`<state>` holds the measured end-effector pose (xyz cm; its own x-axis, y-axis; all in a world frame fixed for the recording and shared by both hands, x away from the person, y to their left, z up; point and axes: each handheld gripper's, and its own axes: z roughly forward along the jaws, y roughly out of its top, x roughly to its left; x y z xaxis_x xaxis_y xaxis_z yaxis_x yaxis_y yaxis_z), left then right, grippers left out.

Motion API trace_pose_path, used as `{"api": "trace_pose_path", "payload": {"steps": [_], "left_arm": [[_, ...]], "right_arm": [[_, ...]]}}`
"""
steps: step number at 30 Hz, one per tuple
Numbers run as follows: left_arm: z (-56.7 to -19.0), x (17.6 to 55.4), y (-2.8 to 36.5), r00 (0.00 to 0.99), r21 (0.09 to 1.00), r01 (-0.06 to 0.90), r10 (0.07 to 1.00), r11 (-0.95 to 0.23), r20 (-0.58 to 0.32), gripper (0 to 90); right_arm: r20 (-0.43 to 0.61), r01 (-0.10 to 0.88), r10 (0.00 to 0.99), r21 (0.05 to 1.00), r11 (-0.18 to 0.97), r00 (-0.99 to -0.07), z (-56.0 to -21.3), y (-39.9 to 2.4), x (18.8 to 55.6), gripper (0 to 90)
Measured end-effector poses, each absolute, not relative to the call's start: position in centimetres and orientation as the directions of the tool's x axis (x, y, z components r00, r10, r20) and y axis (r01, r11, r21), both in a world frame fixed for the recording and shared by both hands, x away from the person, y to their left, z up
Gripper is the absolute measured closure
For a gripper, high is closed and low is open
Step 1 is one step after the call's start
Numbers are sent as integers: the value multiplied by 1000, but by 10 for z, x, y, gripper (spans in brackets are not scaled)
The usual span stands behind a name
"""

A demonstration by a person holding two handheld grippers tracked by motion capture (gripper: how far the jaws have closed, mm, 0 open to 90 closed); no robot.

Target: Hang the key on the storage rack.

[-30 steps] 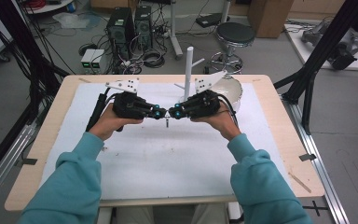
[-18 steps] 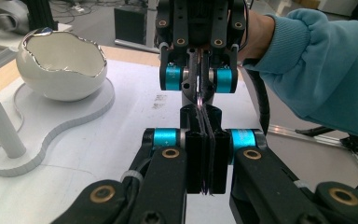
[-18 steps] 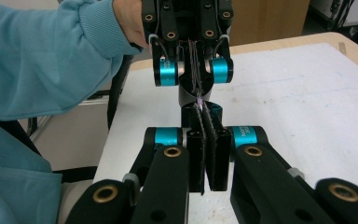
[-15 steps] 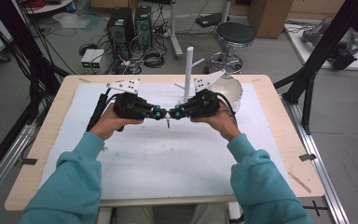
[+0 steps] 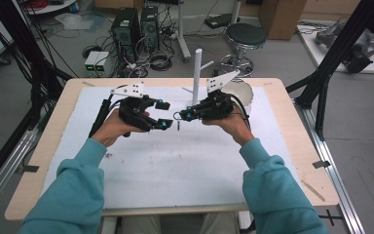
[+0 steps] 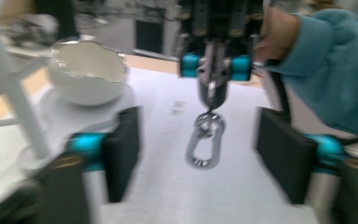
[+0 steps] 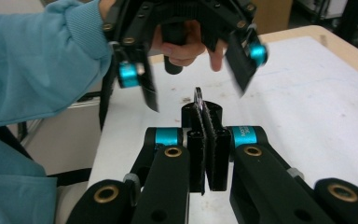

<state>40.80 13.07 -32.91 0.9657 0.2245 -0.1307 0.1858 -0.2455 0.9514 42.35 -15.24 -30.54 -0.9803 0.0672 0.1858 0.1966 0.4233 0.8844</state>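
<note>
The right gripper has its 2 jaws clamped on a small metal carabiner, which hangs from their tips above the white mat. Facing it, the left gripper has just been opening; its jaws stand wide apart, 1 on each side of the carabiner, without touching it. Beyond the right gripper stand a white post rack and a white bowl.

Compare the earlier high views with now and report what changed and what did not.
The left gripper has just opened its jaws and let go of the metal carabiner, which now hangs from the right gripper alone, shut on it. Before, both grippers met tip to tip at it. Both hands, the white stand and the white bowl stayed put.
</note>
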Motion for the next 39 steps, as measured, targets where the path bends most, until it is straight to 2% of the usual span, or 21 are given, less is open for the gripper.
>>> {"api": "trace_pose_path", "payload": {"steps": [1, 3, 10, 15, 28, 39], "left_arm": [[-329, 409, 132, 956, 947, 215, 248, -240, -155, 16], [-328, 410, 137, 948, 949, 207, 289, -238, -134, 16], [-322, 397, 154, 938, 959, 137, 345, -249, -45, 16], [-333, 386, 179, 900, 963, 148, 435, -228, -35, 17], [-373, 339, 243, 791, 978, 157, 611, -134, -43, 16], [-418, 305, 279, 683, 985, 171, 721, 0, -118, 16]], "right_arm": [[181, 196, 75, 886, 421, -981, -304, -155, 424, 894], [180, 203, 94, 886, 417, -979, -301, -160, 427, 894], [143, 201, 165, 880, 429, -976, -283, -179, 442, 893], [130, 213, 206, 864, 456, -970, -270, -191, 456, 893], [108, 240, 265, 808, 538, -958, -251, -194, 488, 893], [106, 275, 309, 770, 576, -945, -253, -192, 510, 893]]}}
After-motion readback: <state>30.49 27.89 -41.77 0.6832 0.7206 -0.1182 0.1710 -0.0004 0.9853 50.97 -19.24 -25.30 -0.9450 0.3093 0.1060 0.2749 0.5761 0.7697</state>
